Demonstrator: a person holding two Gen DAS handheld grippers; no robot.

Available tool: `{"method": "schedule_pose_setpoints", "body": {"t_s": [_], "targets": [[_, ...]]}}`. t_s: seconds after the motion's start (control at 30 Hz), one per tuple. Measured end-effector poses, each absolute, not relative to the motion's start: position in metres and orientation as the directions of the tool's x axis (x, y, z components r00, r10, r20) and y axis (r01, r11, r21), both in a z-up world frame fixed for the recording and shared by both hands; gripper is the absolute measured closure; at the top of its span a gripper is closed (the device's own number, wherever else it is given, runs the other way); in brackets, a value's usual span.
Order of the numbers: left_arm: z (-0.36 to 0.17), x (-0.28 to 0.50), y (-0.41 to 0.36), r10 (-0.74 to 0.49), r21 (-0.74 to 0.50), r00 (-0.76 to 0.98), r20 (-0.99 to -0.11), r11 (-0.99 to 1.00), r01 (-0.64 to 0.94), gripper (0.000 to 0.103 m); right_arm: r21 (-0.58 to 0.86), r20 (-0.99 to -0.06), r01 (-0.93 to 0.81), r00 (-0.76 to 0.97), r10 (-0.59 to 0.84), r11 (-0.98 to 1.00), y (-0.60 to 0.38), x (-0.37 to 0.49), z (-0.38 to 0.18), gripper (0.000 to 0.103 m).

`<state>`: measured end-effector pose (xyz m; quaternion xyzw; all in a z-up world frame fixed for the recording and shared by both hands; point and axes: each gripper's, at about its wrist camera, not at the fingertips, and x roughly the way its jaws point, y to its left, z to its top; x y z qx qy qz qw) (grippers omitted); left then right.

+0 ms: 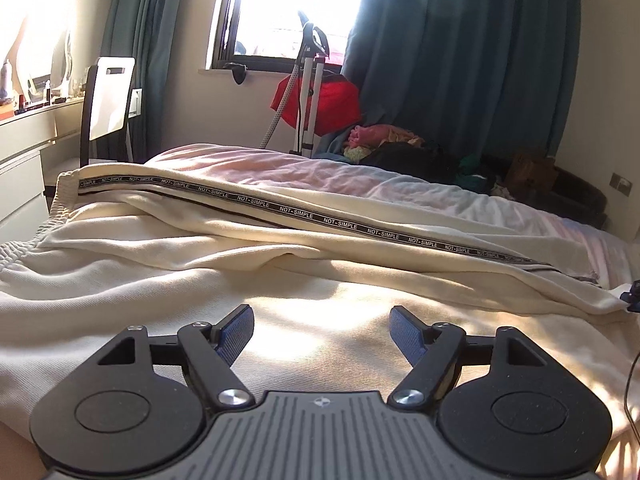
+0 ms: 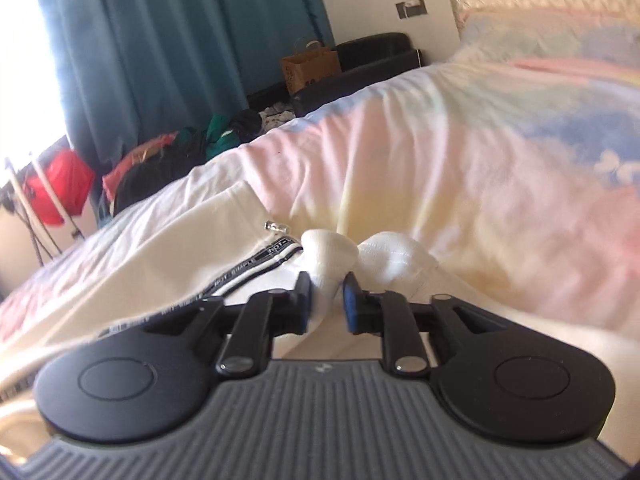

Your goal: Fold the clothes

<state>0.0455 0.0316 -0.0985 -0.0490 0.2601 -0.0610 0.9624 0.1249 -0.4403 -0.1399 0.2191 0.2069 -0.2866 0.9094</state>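
Cream track trousers [image 1: 224,240] with a black "NOT-SIMPLE" side stripe [image 1: 340,222] lie spread across the bed, waistband at the left, legs running to the right. My left gripper [image 1: 322,330] is open and empty, low over the cream cloth near its front part. My right gripper [image 2: 327,294] is shut on a bunched fold of the trousers' hem end [image 2: 330,258], held slightly off the bed; the striped leg [image 2: 240,276] trails away to the left. The right wrist view is tilted and blurred.
A pastel bedsheet [image 2: 460,168] covers the bed, with a pillow [image 2: 552,28] at its head. Beyond the far edge are a clothes pile [image 1: 392,144], a garment steamer stand [image 1: 308,92], teal curtains [image 1: 460,60], a chair [image 1: 106,108] and a desk at the left.
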Motion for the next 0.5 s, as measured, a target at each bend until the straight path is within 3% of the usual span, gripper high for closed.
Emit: {"method": "schedule_pose_setpoints", "body": {"t_s": [0.03,0.13,0.5], "targets": [[-0.097,0.044,0.032,-0.144,-0.123,0.860,-0.489,0.988,0.096,0.026,0.273,-0.508,0.608,0.749,-0.425,0.746,-0.435,0.121,-0.135,0.064],[-0.092,0.040,0.031,-0.148,-0.113,0.868,-0.473,0.988,0.107,0.026,0.292,-0.495,0.540,0.791,-0.359,0.789,-0.415,0.106,-0.118,0.015],[-0.087,0.025,0.040,-0.132,-0.076,0.865,-0.483,0.991,0.108,0.023,0.091,-0.339,0.231,0.922,-0.188,0.969,-0.297,0.032,-0.048,0.012]]}}
